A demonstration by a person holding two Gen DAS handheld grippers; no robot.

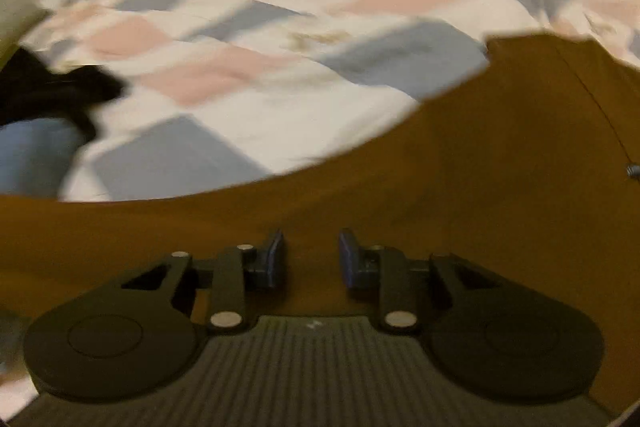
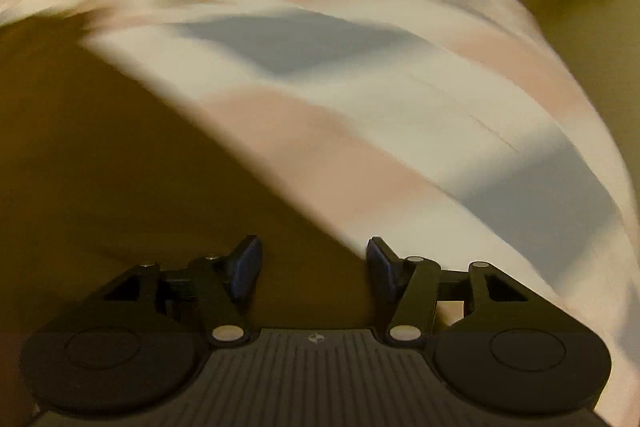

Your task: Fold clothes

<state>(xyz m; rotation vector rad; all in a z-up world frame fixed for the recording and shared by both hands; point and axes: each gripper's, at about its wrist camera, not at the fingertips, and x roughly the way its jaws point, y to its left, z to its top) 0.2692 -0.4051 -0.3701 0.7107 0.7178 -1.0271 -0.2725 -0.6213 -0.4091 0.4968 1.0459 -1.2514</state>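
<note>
Bedspread (image 2: 360, 99) motion-blurred; brown garment (image 1: 460, 187) cut off; black clothing (image 1: 48, 87) indistinct

One brown garment (image 1: 460, 187), one black garment (image 1: 48, 87), one patterned bedspread (image 1: 280, 39)

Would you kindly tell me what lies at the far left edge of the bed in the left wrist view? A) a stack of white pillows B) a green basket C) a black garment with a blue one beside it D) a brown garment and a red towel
C: a black garment lies at the left edge of the patterned bedspread, with a blue garment just below it in the picture.
</note>
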